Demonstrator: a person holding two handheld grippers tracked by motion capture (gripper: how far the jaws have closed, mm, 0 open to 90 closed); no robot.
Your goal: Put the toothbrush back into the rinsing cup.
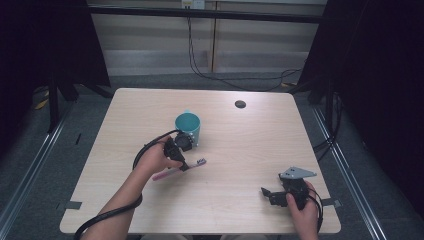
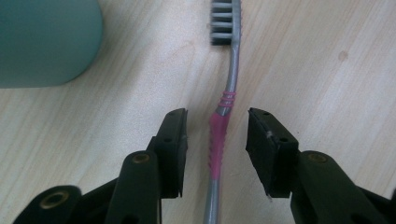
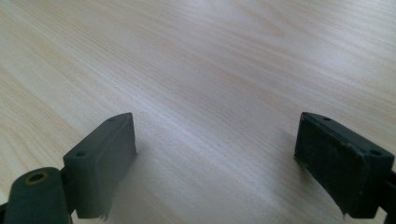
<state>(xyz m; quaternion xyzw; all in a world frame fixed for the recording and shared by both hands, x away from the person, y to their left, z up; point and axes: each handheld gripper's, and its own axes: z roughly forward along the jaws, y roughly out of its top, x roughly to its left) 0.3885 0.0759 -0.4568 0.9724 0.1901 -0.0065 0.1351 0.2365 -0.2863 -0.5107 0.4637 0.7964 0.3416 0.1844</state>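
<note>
Toothbrush (image 2: 218, 144) — between left gripper (image 2: 217, 147) fingers, untouched; no writing legible

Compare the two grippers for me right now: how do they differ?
The left gripper straddles the toothbrush's pink grip beside the teal cup, with a gap showing on each side; the right gripper has only bare table between its jaws. The left jaws stand narrower, the right ones wide. Both are black, hand-held and low over the wood.
</note>
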